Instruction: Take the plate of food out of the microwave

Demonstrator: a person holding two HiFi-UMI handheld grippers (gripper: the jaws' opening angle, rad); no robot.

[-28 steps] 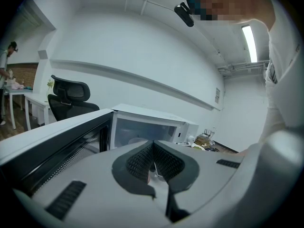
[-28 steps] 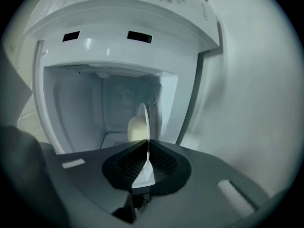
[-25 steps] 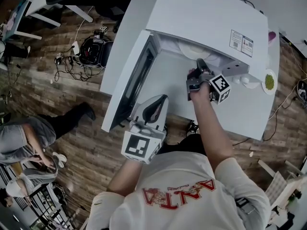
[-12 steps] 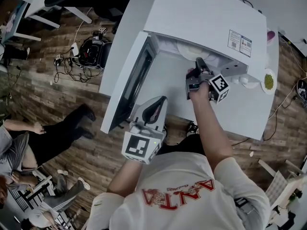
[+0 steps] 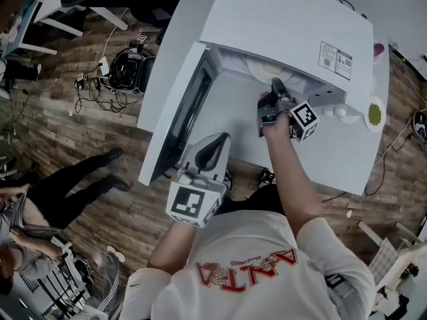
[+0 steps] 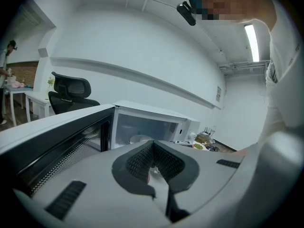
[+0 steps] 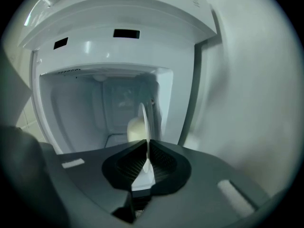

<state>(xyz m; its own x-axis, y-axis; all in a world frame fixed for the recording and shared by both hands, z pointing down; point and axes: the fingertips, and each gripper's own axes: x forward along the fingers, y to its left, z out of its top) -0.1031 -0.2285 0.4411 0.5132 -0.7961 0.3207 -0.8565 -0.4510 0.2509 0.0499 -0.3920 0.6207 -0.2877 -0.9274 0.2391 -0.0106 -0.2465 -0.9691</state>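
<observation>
White counter (image 5: 333, 162). My right gripper (image 7: 147, 164) jaws just closing tighter, pinching plate (image 7: 143, 120) rim inside microwave (image 5: 287, 25); grip looks pull-ready. Left gripper (image 6: 153, 148) jaws pressed together.

The person wears a white short-sleeved T-shirt (image 5: 267, 292) with red lettering (image 5: 250, 267). The left gripper (image 5: 223, 139) and right gripper (image 5: 275, 84) are grey, each with black ribbed pads (image 6: 137, 163) and a marker cube (image 5: 190, 204).

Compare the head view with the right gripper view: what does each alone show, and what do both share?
Head view only: the wooden floor, the left gripper and a white dish of green food. Right gripper view only: the jaws of the right gripper, just closed further, pinching the rim of the thin white plate. Both: the open white microwave, that plate and that gripper.
</observation>
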